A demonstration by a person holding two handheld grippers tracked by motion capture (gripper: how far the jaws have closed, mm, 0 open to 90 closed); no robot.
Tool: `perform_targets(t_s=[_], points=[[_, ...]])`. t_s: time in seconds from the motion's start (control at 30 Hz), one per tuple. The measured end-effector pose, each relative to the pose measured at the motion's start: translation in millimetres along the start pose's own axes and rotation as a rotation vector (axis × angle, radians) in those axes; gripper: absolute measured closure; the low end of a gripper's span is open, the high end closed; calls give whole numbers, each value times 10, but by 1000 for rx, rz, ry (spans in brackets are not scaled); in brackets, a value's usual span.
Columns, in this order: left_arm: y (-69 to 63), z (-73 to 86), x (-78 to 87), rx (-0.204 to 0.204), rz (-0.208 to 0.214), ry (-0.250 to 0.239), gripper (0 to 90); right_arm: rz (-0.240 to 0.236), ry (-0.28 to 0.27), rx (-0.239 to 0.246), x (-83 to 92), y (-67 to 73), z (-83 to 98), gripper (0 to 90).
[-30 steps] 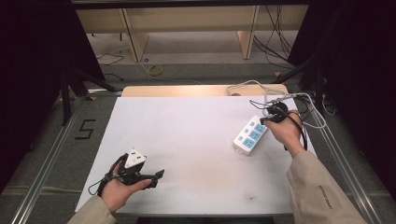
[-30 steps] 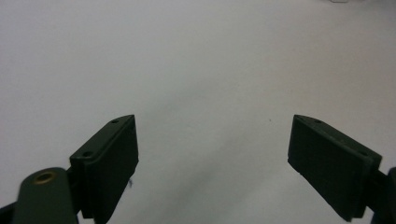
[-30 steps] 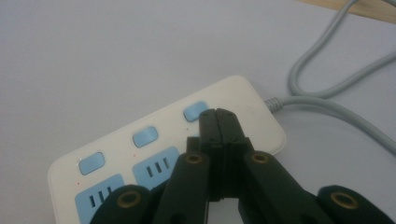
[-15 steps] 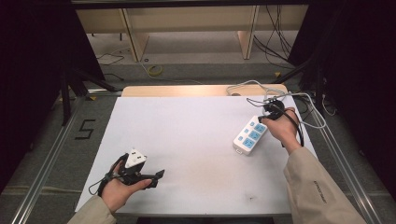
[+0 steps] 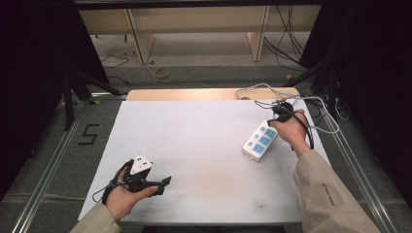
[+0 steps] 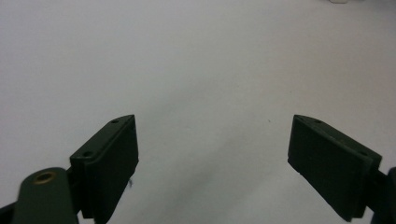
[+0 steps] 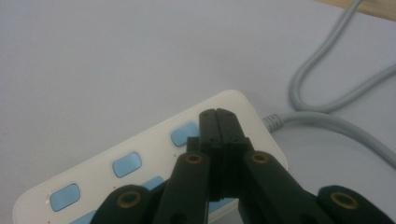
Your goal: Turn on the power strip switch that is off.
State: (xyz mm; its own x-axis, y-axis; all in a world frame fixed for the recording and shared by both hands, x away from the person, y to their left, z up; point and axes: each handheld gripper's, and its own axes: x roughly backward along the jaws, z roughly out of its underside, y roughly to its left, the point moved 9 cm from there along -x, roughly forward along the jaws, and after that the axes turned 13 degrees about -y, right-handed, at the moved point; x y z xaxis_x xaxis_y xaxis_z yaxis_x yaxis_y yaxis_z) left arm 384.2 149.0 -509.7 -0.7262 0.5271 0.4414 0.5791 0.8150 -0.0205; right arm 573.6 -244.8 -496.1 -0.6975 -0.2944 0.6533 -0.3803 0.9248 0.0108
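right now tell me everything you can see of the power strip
The power strip is a white, rounded plastic bar with blue sockets, lying flat and slanted on the white table at its right side. A grey cable leaves its far end and loops away. The right gripper, jaws shut, is over that end; contact is unclear.

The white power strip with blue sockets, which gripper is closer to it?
Right. The right gripper, jaws shut, sits over the white power strip's cable end. The left gripper, jaws open, is at the white table's near left corner, far from the strip.
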Motion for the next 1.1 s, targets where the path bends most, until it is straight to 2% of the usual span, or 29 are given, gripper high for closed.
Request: perform_targets(t_s=[0.73, 1.1], points=[[-1, 2, -5, -3, 2, 2, 160, -19, 49, 4, -196, 100, 34, 900], [-8, 0, -5, -1, 3, 0, 161, -21, 64, 31, -227, 148, -1, 900]])
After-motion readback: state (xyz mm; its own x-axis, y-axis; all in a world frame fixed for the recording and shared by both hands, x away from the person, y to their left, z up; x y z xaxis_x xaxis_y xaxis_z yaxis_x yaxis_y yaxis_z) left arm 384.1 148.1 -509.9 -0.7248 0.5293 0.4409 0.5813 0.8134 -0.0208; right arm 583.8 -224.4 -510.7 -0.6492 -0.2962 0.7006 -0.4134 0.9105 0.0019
